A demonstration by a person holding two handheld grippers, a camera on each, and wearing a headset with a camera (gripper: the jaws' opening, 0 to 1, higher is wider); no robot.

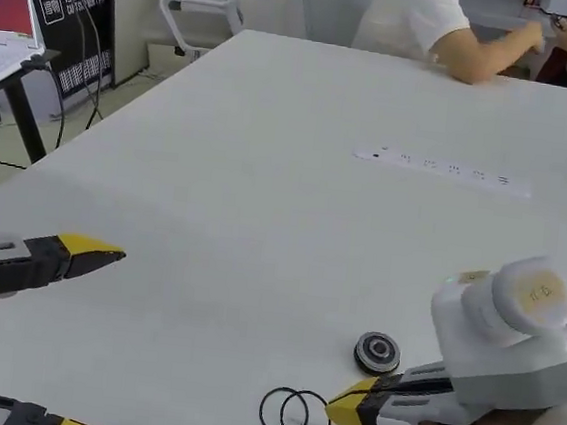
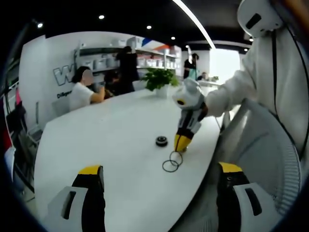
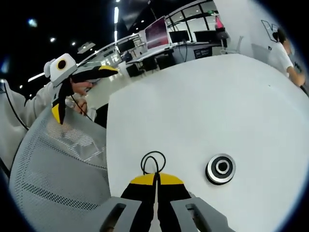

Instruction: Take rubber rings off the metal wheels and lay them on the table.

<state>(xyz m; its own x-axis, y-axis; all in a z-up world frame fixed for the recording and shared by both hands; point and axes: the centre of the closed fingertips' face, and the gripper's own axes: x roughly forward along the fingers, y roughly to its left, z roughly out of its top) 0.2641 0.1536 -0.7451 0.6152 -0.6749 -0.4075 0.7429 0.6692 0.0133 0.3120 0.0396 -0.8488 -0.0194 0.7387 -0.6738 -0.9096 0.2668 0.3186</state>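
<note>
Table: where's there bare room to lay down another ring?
The table is bare across its middle, from the metal wheel up to the socket strip and leftward to the open left claw. Crowded at the near edge, where rubber rings, wheel and right claw cluster.

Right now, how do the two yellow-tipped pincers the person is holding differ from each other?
The left gripper's jaws stand wide apart; the right gripper's jaws are shut together. The left gripper is held away from the work with nothing between its jaws, while the right gripper's tips point down at the two rubber rings lying on the table; whether it pinches one I cannot tell. Both have yellow tips on dark jaws.
</note>
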